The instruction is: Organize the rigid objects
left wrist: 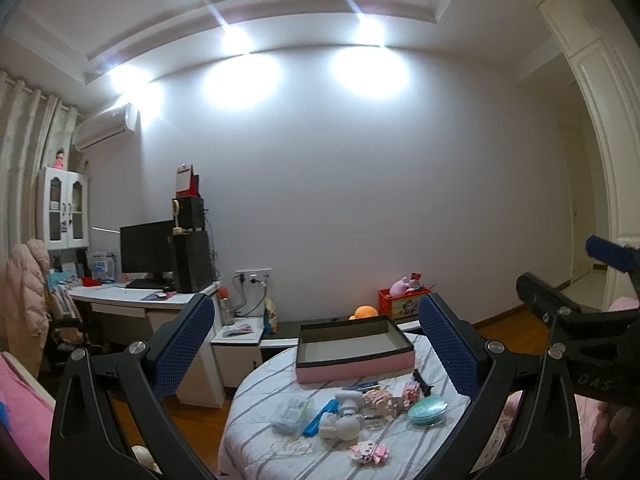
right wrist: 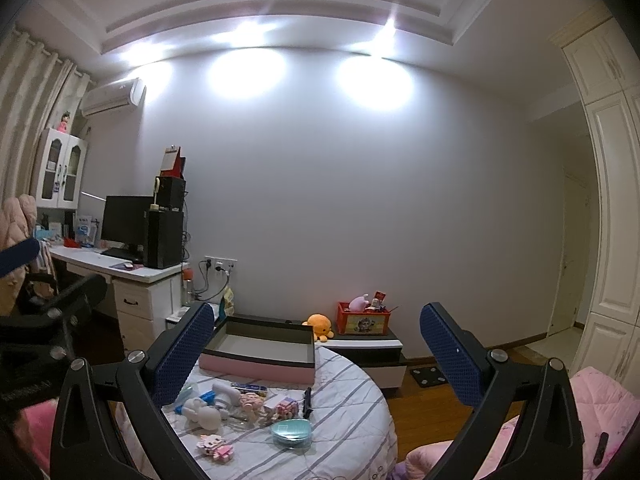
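On a round table with a striped cloth [left wrist: 256,432] [right wrist: 352,416] stands a pink box with a dark empty inside [left wrist: 354,346] [right wrist: 260,350]. In front of it lie small things: a white figurine [left wrist: 342,426] [right wrist: 202,414], a teal round case [left wrist: 426,410] [right wrist: 291,432], a blue piece [left wrist: 320,418], a clear plastic case [left wrist: 292,412], pink block figures [left wrist: 370,453] [right wrist: 215,447] and a black stick [right wrist: 307,402]. My left gripper [left wrist: 316,344] and my right gripper [right wrist: 316,350] both hover above the table, open, holding nothing.
A white desk [left wrist: 120,300] [right wrist: 132,272] with a monitor and a black tower stands at the left. A low cabinet [right wrist: 368,346] behind the table carries a red toy bin [right wrist: 363,318] and an orange plush [right wrist: 320,326]. Pink bedding [right wrist: 592,400] lies at the right, wood floor between.
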Motion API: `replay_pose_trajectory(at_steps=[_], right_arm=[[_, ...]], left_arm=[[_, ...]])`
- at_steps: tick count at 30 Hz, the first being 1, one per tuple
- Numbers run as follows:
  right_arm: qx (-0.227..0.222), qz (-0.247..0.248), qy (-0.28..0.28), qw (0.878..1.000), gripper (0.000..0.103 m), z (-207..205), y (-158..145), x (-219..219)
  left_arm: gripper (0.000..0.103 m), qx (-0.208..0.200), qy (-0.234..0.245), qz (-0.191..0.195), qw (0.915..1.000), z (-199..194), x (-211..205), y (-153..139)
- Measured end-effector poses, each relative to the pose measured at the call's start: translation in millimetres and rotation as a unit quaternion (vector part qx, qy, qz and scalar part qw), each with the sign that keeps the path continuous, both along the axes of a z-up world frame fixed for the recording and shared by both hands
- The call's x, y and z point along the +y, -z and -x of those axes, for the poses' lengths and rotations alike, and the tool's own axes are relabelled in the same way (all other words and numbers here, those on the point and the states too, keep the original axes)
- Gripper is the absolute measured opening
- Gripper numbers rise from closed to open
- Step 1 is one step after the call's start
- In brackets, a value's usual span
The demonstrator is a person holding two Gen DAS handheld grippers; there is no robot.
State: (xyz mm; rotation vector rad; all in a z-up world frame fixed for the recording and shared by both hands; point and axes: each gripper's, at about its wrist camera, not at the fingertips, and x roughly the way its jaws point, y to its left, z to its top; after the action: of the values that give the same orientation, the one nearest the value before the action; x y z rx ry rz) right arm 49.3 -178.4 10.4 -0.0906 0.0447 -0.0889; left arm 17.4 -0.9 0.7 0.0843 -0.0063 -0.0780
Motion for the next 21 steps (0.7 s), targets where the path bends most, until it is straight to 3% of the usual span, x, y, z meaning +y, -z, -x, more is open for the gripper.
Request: replay_pose_trajectory(at_steps=[7, 12, 21], right_arm=[[0.024, -0.018, 0.005, 1.000, 0.103, -33, 22, -15], [0.077, -0.033, 0.011, 0.996, 0.103, -72, 52, -29], [0.190, -0.055, 0.003, 0.980, 0.103, -137, 136, -48]], left_arm=[[0.103, 0.033, 0.001, 0.014, 0.9994, -41, 9, 23], [0.103, 0.083, 0.005, 0.014, 0.9965, -84, 9, 52], [0.103, 0.217, -0.003, 0.021, 0.9758, -147, 3, 145]])
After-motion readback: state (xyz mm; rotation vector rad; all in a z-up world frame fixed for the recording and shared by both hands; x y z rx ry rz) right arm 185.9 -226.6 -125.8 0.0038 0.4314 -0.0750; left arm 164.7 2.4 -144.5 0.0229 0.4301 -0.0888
